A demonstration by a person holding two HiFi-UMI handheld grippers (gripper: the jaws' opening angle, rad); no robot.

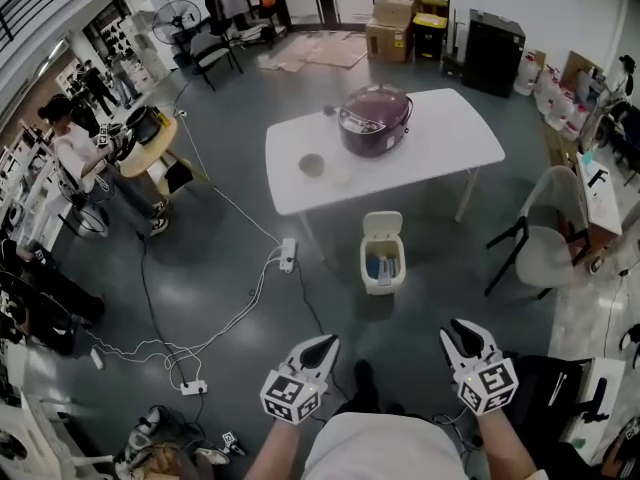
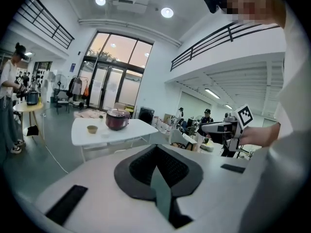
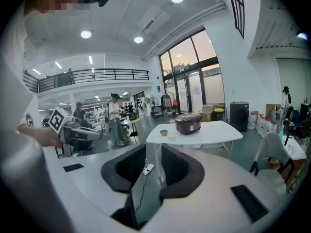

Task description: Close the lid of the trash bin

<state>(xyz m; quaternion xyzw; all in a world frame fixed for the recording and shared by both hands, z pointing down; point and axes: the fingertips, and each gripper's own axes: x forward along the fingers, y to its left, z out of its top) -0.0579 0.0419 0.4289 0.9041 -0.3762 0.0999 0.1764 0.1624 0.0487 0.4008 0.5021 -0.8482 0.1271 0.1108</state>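
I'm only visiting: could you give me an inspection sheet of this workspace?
Surface: grey floor; white table beyond the bin.
Job's things: trash bin on the floor, lid raised open.
Clutter: rice cooker and small bowl on the table.
Grippers: left gripper jaws together, empty; right gripper jaws apart, empty; both apart from the bin.
Cables: power strip and white leads on the floor.
Surroundings: chairs, cardboard boxes, people at left.

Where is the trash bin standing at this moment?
In the head view, the trash bin stands on the floor at centre, just before the white table's near edge, with a power strip to its left.
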